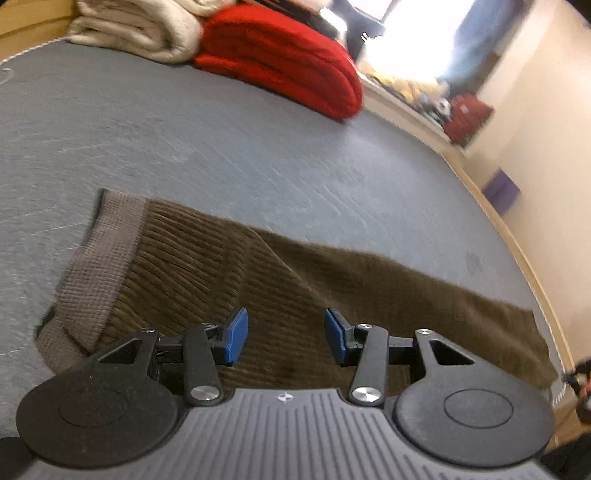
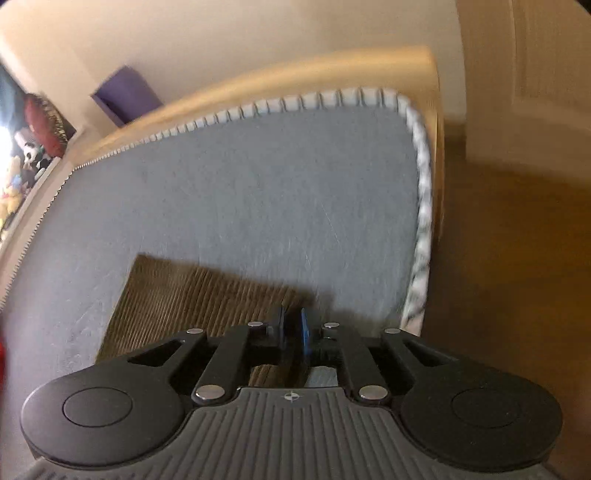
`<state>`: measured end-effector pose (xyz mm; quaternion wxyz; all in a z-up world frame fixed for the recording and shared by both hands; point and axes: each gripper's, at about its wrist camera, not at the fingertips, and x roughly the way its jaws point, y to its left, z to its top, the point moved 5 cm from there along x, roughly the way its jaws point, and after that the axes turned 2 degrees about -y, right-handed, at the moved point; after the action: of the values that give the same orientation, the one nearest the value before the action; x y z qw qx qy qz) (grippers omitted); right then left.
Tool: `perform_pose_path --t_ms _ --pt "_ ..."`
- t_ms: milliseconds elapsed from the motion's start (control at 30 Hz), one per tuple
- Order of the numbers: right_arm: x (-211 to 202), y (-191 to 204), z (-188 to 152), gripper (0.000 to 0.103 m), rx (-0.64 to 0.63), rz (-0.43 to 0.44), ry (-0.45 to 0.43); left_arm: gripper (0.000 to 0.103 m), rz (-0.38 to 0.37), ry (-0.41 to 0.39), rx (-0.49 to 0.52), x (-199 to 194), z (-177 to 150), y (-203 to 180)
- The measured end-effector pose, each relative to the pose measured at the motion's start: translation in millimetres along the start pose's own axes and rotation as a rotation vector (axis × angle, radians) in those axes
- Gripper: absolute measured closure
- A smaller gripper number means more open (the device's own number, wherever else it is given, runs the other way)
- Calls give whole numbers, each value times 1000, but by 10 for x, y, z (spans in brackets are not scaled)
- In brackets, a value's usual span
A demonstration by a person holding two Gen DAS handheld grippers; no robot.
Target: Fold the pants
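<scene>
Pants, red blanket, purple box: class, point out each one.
pants (image 1: 207, 266), left wrist view, ribbed cloth near the waistband
red blanket (image 1: 280, 59), left wrist view, top fold
purple box (image 2: 127, 94), right wrist view, front face

1 pr brown pants (image 1: 280, 280), 1 bed (image 1: 221, 147), 2 folded blankets: 1 red (image 1: 280, 59), 1 cream (image 1: 136, 33); 1 purple box (image 1: 501, 192).

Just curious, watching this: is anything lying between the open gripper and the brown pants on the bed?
Nothing visible. The left gripper hangs open right over the brown pants; the red blanket and cream blanket lie far across the bed.
</scene>
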<state>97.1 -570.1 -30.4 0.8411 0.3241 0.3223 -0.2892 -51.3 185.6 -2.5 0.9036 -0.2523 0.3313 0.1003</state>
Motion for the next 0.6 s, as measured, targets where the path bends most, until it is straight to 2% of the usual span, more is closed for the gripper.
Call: perform_pose_path --t_ms 67,133,200,300,367,400,500,567,600 --pt "-88 47 21 92 -43 -13 -42 52 42 -22 -35 -36 40 83" --pt "-128 54 13 92 -41 9 -43 52 77 -25 -79 -47 64 178" --pt "-157 113 -24 92 -57 37 -43 52 146 -35 -123 -79 95 310" --pt "-193 194 -84 92 -89 77 -37 52 238 -109 -240 -253 171 555" --pt "-199 244 -141 83 -89 99 8 52 284 -126 -316 -339 207 727" --pt "-179 256 -179 77 -84 105 40 52 284 -115 -347 -365 244 798" --pt "-32 239 -286 76 -66 95 145 52 286 -56 -402 -361 254 948" --pt "22 217 -325 76 -39 85 184 52 307 -31 -422 -348 259 1013" --pt "39 203 -335 76 -28 80 193 52 295 -20 -444 -327 254 1038"
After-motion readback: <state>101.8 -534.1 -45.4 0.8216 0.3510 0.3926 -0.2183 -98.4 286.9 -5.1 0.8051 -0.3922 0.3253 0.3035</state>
